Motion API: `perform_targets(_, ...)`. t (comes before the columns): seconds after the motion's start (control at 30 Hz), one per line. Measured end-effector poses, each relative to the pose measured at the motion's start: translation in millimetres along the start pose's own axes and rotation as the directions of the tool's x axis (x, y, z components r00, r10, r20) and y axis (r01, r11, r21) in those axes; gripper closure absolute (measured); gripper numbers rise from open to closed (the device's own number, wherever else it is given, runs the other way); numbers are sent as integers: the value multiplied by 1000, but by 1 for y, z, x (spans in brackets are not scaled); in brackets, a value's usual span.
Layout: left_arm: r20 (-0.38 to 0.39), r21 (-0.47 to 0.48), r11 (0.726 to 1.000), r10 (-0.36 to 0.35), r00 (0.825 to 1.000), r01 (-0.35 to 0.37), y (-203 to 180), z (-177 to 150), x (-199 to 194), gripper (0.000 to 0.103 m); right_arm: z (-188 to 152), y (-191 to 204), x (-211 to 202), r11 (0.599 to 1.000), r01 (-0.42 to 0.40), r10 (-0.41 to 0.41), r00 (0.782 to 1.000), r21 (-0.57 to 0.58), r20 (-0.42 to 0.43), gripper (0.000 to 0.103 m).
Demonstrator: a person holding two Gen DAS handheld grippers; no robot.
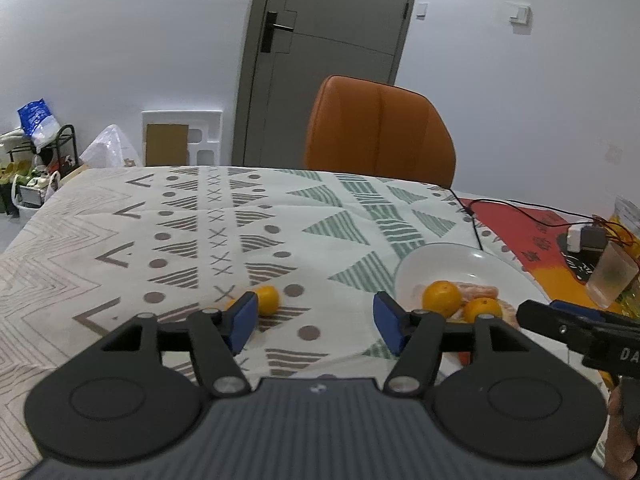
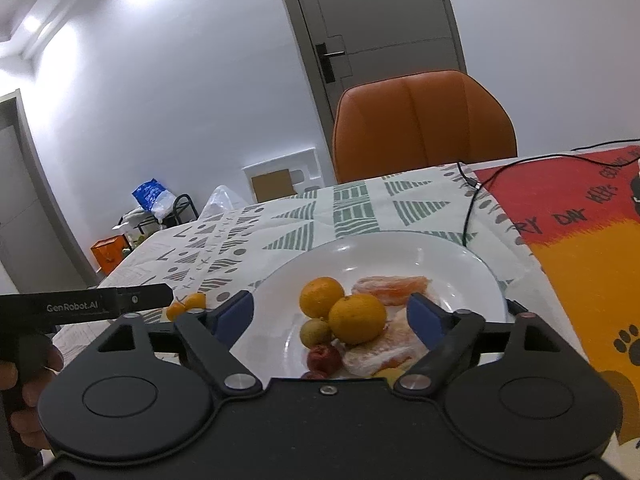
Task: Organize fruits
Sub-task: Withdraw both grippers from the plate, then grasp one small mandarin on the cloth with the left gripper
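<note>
A white plate (image 2: pixel 460 268) holds two oranges (image 2: pixel 357 319), peeled citrus pieces (image 2: pixel 390 294), a small greenish fruit (image 2: pixel 315 332) and a small red fruit (image 2: pixel 323 358). My right gripper (image 2: pixel 334 322) is open and empty, just above the plate's near side, its fingers either side of the fruit pile. My left gripper (image 1: pixel 314 322) is open and empty over the tablecloth. A loose orange (image 1: pixel 267 300) lies just beyond its left finger, with another partly hidden behind that finger. The plate also shows in the left wrist view (image 1: pixel 452 258); the loose orange shows in the right wrist view (image 2: pixel 188 304).
An orange chair (image 1: pixel 380 132) stands at the table's far edge. A black cable (image 2: pixel 474 196) runs across the patterned cloth onto a red and orange mat (image 2: pixel 580 240). A clear plastic cup (image 1: pixel 610 280) and a small device (image 1: pixel 584 238) sit at the right.
</note>
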State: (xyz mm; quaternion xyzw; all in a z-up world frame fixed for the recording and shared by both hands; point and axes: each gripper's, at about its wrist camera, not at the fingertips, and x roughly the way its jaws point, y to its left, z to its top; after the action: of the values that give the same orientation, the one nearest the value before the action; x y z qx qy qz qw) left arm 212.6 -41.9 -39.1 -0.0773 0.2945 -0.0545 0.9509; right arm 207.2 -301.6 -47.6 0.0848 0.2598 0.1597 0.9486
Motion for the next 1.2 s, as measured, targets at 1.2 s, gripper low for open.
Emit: perform_targets(1.2, -63, -77, 996, 41, 997, -46, 51, -12, 53, 76, 13, 50, 46, 993, -70, 65, 996, -94, -56, 0)
